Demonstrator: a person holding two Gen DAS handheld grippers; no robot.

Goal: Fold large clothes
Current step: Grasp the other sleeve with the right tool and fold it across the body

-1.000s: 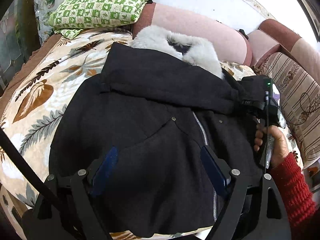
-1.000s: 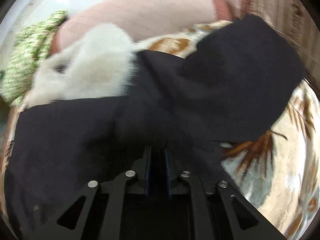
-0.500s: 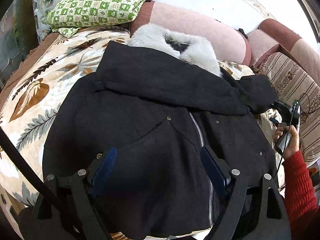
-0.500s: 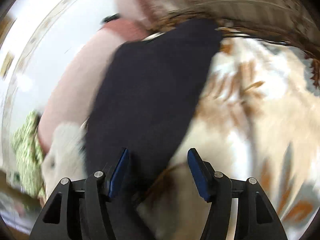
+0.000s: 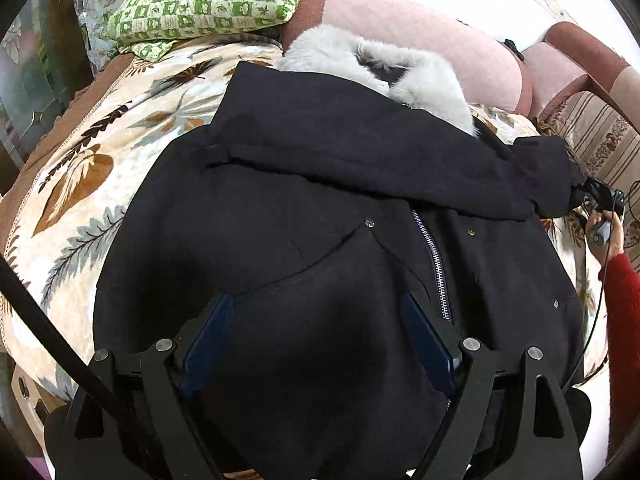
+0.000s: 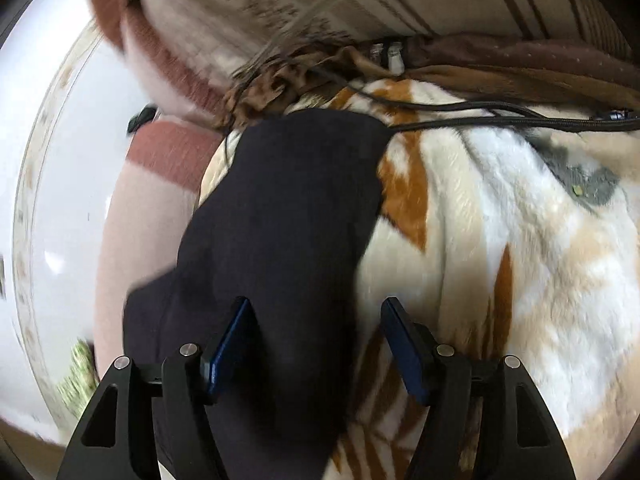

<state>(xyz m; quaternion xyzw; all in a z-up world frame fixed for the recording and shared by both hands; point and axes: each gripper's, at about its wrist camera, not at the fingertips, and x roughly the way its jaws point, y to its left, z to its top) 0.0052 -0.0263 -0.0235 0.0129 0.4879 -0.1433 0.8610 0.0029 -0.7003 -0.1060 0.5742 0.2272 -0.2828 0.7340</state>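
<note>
Coat [image 5: 320,208] lengthwise, fur collar [image 5: 384,68] away; left claw [image 5: 316,344] and right claw [image 6: 316,344] both spread, empty.

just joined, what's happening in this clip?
A person with a handheld gripper in each hand is folding a black coat with a grey fur collar, spread on a leaf-print blanket. One sleeve already lies across the chest. The left gripper hangs open above the coat's lower front, holding nothing. The right gripper is open at the far sleeve's cuff, fingers either side of the fabric, not closed on it.
</note>
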